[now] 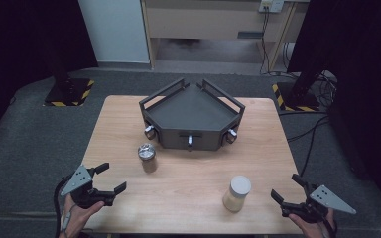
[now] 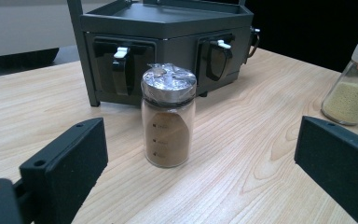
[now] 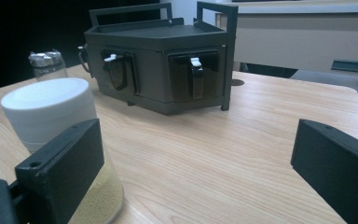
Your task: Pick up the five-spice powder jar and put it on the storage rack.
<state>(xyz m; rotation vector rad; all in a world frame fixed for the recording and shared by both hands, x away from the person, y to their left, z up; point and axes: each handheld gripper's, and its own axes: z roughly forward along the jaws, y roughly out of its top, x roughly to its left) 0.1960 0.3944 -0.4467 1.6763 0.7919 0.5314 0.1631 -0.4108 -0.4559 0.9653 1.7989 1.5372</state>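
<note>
Brown spice jar (image 2: 168,116) upright, lid up, tongs apart

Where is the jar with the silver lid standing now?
In the high view, the jar with the silver lid stands upright on the table, left of centre, just in front of the dark rack and ahead of the left tool.

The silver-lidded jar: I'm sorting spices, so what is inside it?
The silver-lidded jar holds brown powder, heaped to about two thirds of the glass. The shiny lid covers the top, so any shaker holes or seal beneath cannot be seen.
</note>
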